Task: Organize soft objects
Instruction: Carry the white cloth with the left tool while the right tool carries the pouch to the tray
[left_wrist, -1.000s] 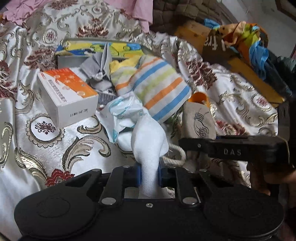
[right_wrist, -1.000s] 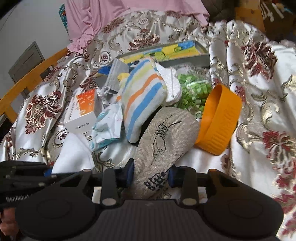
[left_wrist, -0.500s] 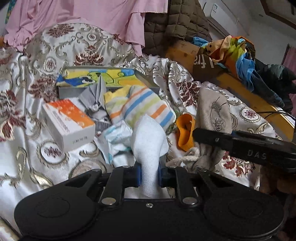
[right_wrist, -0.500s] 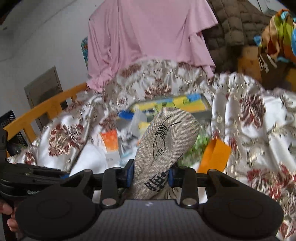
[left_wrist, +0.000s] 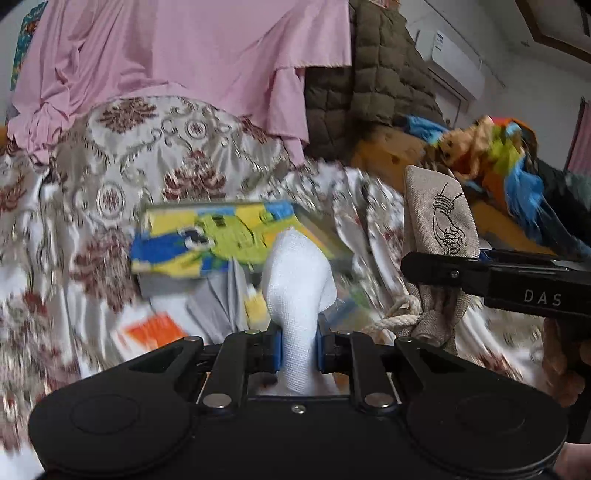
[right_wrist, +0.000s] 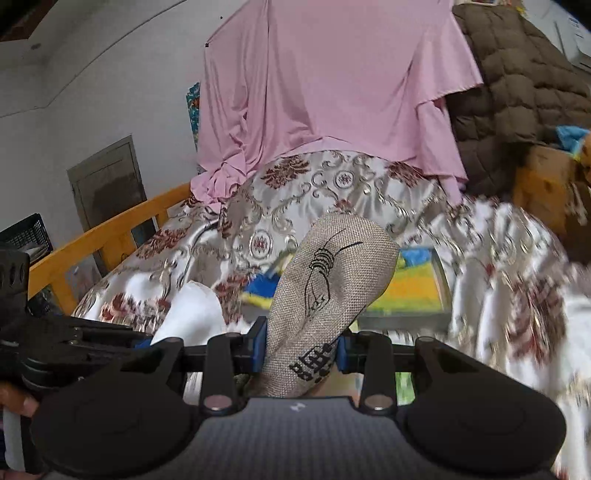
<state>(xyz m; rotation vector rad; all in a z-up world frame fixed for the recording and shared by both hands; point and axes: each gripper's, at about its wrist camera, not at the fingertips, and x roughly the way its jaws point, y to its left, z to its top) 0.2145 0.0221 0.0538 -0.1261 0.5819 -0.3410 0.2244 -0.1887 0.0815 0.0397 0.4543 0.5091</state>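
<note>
Draped in a glossy floral bedspread (left_wrist: 177, 155), a cluttered bed fills both views, with a pink garment (right_wrist: 332, 92) hanging behind it and a brown quilted blanket (left_wrist: 369, 74) to its right. Held above the bed, the left gripper (left_wrist: 298, 350) has its blue-padded fingers (left_wrist: 275, 352) closed on a white cloth (left_wrist: 299, 295), which stands up between them. Just to its right, the right gripper (right_wrist: 300, 350) clamps a beige drawstring pouch (right_wrist: 332, 291) printed with a black line drawing; the pouch rises upright from the fingers, its cream cord (left_wrist: 397, 314) dangling below. Beyond the two held items, a flat box with a yellow, green and blue lid (left_wrist: 214, 240) lies on the bedspread, blurred. An orange-and-white carton (left_wrist: 151, 328) and grey fabric (left_wrist: 218, 306) sit nearer the left gripper, also blurred. Colourful clothes (left_wrist: 495, 155) are heaped at far right; a wooden bed rail (right_wrist: 110, 236) runs along the left.
</note>
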